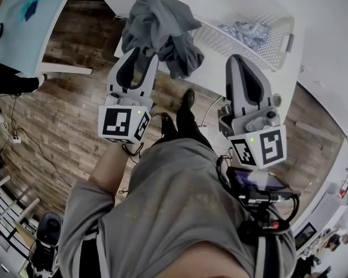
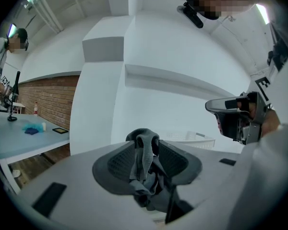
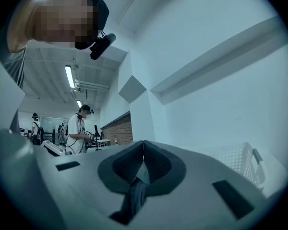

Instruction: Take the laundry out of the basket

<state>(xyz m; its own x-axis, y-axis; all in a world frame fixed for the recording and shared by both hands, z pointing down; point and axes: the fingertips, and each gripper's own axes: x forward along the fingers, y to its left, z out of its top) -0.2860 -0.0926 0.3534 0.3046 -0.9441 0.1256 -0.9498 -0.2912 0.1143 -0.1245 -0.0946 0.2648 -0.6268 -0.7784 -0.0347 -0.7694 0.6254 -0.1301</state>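
Person's grey-shirted torso is filling the bottom of the head view, w/ a cabled device clipped at the right hip. Just beyond it both grippers are pointing fwd and up.

Left gripper is clamping a grey garment. In the left gripper view a fold of the cloth is sitting pinched btwn the ribbed pads, w/ the rest bunching above and drooping below the jaws. It's biting a bunched fold, prob. bc that gives the pads enough thickness to hold.

The garment is hanging in the air just left of the white basket and clear of its rim, near the edge of the white surface the basket is resting on. So this piece looks lifted out but not yet set down anywhere.

Right gripper is idling w/ jaws together at the tips and nothing btwn them. It's hanging beside the basket, likely so it's ready for the next grab.

A pale patterned cloth is lying inside the basket, so the job looks partway done. Wood floor is showing below.
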